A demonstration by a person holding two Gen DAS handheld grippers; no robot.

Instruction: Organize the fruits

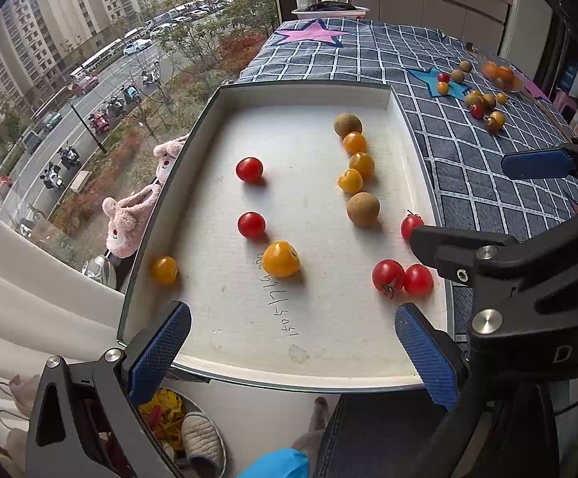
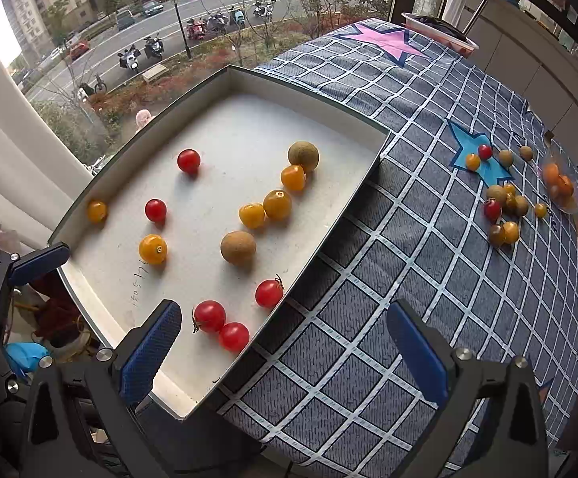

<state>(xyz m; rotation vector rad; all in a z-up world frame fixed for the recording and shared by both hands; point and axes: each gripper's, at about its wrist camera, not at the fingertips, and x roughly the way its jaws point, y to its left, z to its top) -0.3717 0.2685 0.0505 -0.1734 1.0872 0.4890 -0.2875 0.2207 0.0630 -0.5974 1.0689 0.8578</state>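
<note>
Fruits half sorted, roll risk high

Fruits split: a dozen or so in white tray (image 2: pixel 331 217), loose pile (image 2: pixel 504 209) on checked bench (image 2: pixel 368 318) well beyond tray's right wall. Left claw (image 1: pixel 293 346) and right claw (image 2: pixel 285 350) both apart, empty, at tray's near edge. Tray overhangs the bench's edge; a bump could tip it. Round fruit may roll or squash.

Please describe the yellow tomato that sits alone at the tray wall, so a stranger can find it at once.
Find the shallow white rectangular tray on the blue checked tablecloth. Follow its window-side wall to the small round yellow tomato touching that wall. Every other fruit in the tray lies away from this wall.
</note>
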